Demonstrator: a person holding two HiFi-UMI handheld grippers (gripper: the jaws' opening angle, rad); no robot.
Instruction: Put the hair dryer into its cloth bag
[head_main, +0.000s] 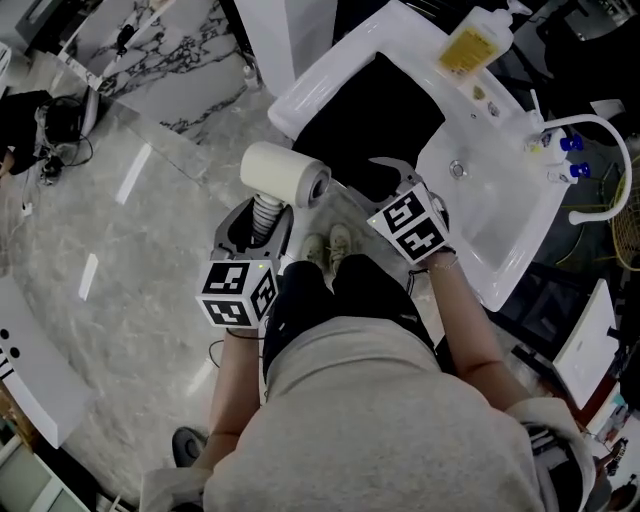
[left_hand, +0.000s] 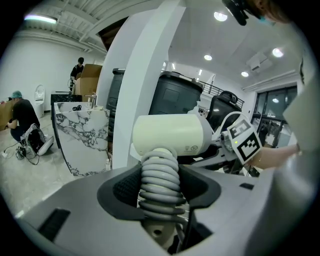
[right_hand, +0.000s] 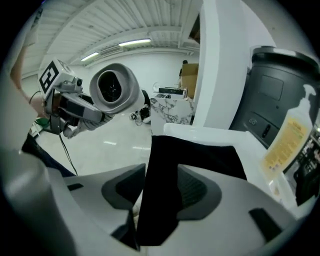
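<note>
My left gripper (head_main: 262, 222) is shut on the cream hair dryer (head_main: 285, 175), its jaws clamped on the handle where the grey cord (left_hand: 161, 182) is wound round it. The dryer's barrel (left_hand: 170, 134) lies crosswise above the jaws, and its mouth (right_hand: 114, 89) faces the right gripper view. The black cloth bag (head_main: 370, 115) lies flat on the white counter (head_main: 300, 95). My right gripper (head_main: 390, 180) is at the bag's near edge. Its jaws stand wide, and a strip of the black cloth (right_hand: 165, 190) runs between them without being pinched.
A white basin (head_main: 500, 230) with a curved tap (head_main: 600, 150) sits right of the bag. A yellow soap bottle (head_main: 470, 45) stands at the counter's far end. Marble floor (head_main: 130, 250) spreads to the left, where a marble-fronted counter (left_hand: 82, 135) and people stand far off.
</note>
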